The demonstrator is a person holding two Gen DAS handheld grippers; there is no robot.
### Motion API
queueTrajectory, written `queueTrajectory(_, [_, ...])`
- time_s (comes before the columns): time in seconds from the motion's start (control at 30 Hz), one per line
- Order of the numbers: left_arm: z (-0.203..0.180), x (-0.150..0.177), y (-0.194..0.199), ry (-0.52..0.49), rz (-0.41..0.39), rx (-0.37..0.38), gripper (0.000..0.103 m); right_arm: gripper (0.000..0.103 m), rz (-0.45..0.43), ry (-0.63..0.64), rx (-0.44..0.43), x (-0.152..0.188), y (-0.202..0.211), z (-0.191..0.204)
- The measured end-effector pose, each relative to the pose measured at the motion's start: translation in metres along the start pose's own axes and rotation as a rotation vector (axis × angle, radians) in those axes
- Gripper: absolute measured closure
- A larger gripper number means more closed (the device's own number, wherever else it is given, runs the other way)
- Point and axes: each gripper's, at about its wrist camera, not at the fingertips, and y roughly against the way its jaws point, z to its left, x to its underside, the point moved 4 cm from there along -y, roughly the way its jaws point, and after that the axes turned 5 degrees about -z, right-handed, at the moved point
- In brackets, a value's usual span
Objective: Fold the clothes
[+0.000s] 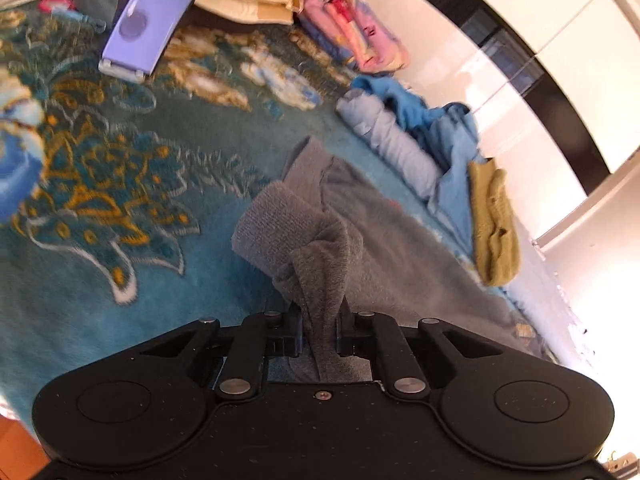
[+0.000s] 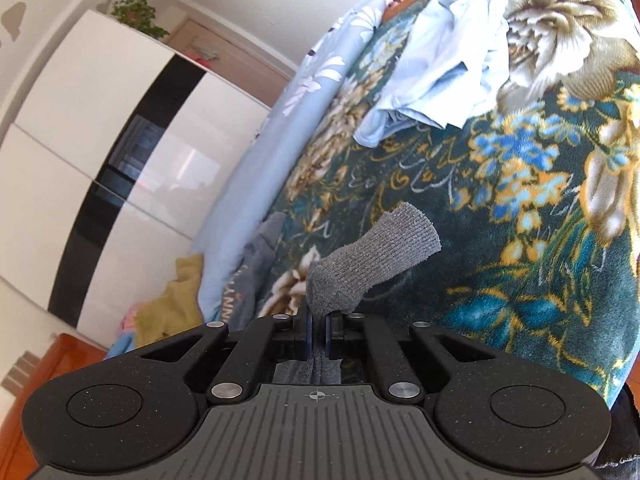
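Closest to view, the left gripper (image 1: 319,330) is clamped on a bunched fold of a grey fleece garment (image 1: 384,248), just behind a ribbed cuff (image 1: 272,220) that flops over to one side. The right gripper (image 2: 318,330) is pinched nearly closed on a second ribbed cuff (image 2: 376,252), which stands up past its jaws. The garment looks soft, light and limp; it should drape and sag wherever it is not supported, so the firmer ribbed edges seem the best places to hold. It is mid-grey with a plush nap, and its body trails across a teal floral blanket (image 1: 100,168) covering the bed. Farther off lie crumpled blue clothes (image 1: 432,128), an olive knit piece (image 1: 494,220) and a pale blue shirt (image 2: 444,64).
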Motion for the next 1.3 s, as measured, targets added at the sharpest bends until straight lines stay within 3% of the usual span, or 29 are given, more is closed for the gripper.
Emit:
queueTrajectory(0.27, [-0.006, -0.002, 0.003, -0.051, 0.062, 0.047, 0.091, 0.099, -0.011, 0.003, -0.017, -0.008, 0.009, 0.008])
queueTrajectory(0.47, [-0.02, -0.033, -0.012, 0.027, 0.063, 0.126, 0.091, 0.099, -0.004, 0.065, -0.033, -0.033, -0.025, 0.051])
queueTrajectory(0.7, [-0.03, -0.065, -0.063, 0.125, 0.051, 0.138, 0.091, 0.099, 0.025, 0.16, -0.023, -0.045, -0.114, 0.113])
queueTrajectory(1.03, [-0.041, -0.099, -0.137, 0.175, 0.062, 0.047, 0.09, 0.099, 0.123, 0.251, 0.031, -0.021, -0.27, 0.157])
queueTrajectory(1.17, [-0.04, -0.105, -0.162, 0.223, 0.041, 0.024, 0.088, 0.099, 0.145, 0.313, 0.056, -0.014, -0.322, 0.175])
queueTrajectory(1.3, [-0.039, -0.103, -0.186, 0.205, 0.036, -0.028, 0.086, 0.099, 0.187, 0.351, 0.106, -0.001, -0.365, 0.181])
